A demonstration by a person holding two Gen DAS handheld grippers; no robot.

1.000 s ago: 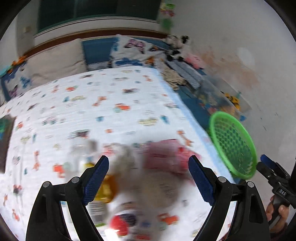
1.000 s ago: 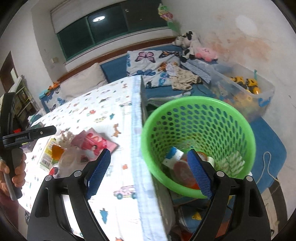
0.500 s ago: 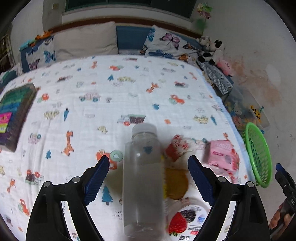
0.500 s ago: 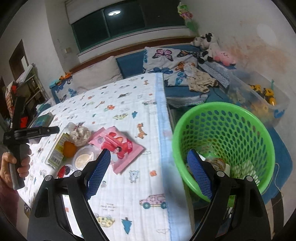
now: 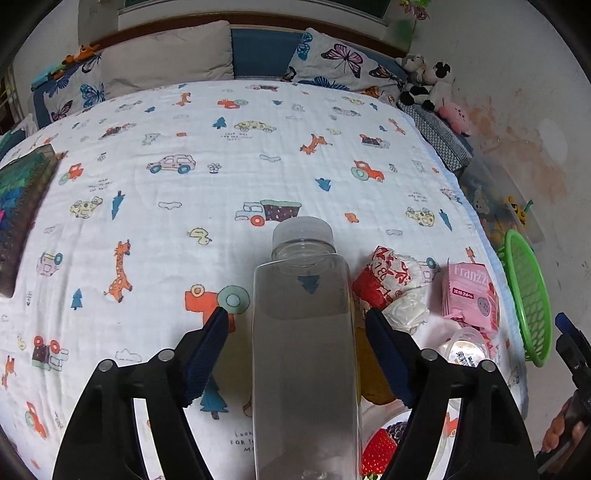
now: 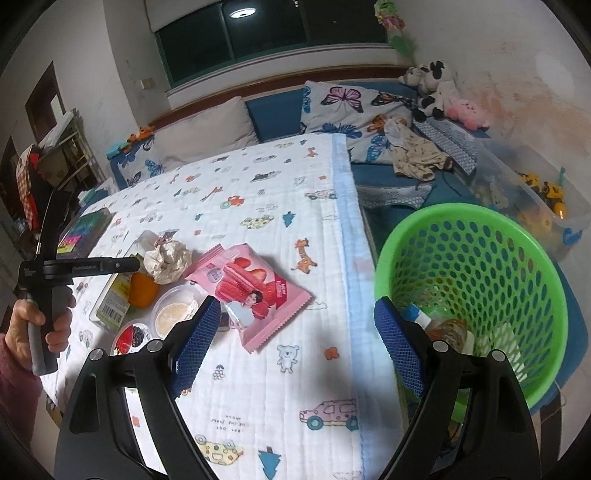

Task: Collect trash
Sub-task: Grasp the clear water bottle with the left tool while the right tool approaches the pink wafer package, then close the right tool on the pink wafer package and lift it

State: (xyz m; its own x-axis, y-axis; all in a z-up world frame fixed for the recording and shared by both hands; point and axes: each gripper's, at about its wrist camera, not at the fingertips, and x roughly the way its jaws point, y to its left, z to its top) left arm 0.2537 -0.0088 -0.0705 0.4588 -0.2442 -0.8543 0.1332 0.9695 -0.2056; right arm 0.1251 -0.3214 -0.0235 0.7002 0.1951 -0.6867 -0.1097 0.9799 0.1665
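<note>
L gripper [image 5: 295, 332] is closing round the bottle [image 5: 306, 332] near the bed's [image 5: 258, 147] right edge, pads not touching yet, to bin it; R gripper [image 6: 295, 339] spread, empty.

A bed [image 6: 258, 206] under a white cartoon-print cover fills the room — pillows [image 6: 207, 129] along its head edge, a dark window [image 6: 269, 33] above (a ceiling lamp mirrored in it). Stained white wall [image 6: 517, 55] on the right; plush toys [image 6: 436, 85] in that corner.
</note>
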